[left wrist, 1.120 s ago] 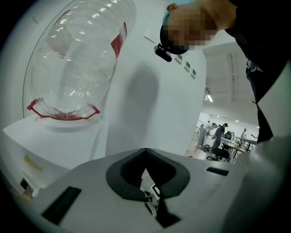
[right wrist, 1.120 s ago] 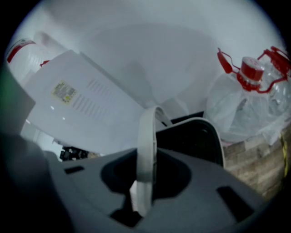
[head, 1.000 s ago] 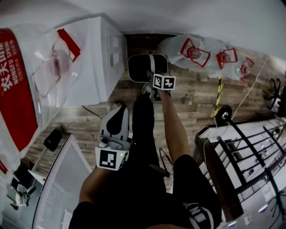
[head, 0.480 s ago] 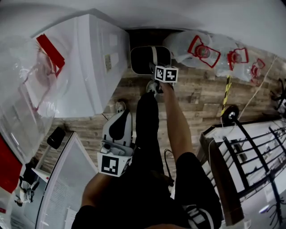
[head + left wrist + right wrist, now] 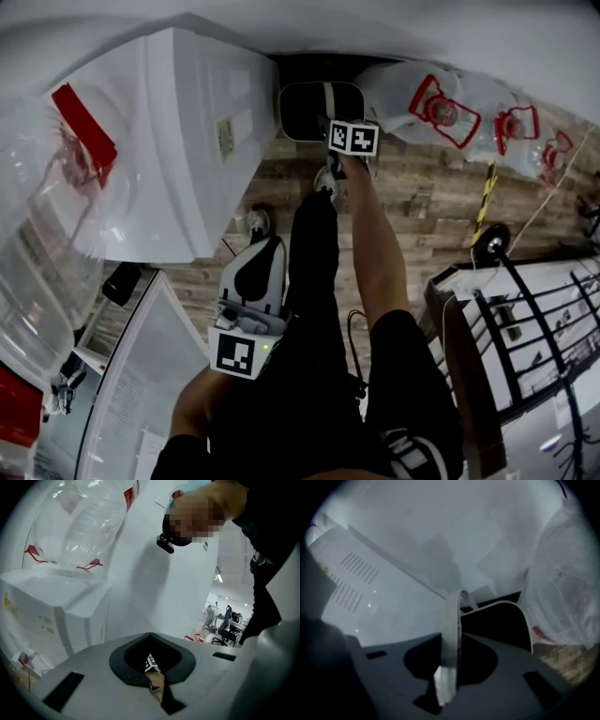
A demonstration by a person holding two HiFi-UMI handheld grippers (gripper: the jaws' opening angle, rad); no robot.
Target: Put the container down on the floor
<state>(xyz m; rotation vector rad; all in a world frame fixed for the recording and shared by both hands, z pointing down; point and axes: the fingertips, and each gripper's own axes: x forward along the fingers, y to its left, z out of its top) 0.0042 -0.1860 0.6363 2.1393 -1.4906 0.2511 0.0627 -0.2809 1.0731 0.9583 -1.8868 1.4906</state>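
The container [image 5: 302,111] is a dark bin with a white rim and a pale strap handle [image 5: 330,97]. It hangs low over the wooden floor [image 5: 431,211], between the white water dispenser [image 5: 178,141] and the clear bottles. My right gripper [image 5: 333,122] reaches down to it from above and is shut on the handle. In the right gripper view the handle [image 5: 451,620] runs upright between the jaws of that gripper [image 5: 452,641], with the container's rim [image 5: 506,604] behind. My left gripper [image 5: 269,244] hangs beside the person's leg, shut with nothing in it. The left gripper view shows its jaws [image 5: 151,637] closed together.
Large clear water bottles with red handles [image 5: 441,103] lie on the floor right of the container. Another bottle [image 5: 56,197] sits on the dispenser at left. A black wire rack [image 5: 525,319] stands at right. The person's shoes [image 5: 260,223] and legs are below me.
The right gripper has sunk with the container toward the floor near the wall. The left gripper has sunk a little beside the leg.
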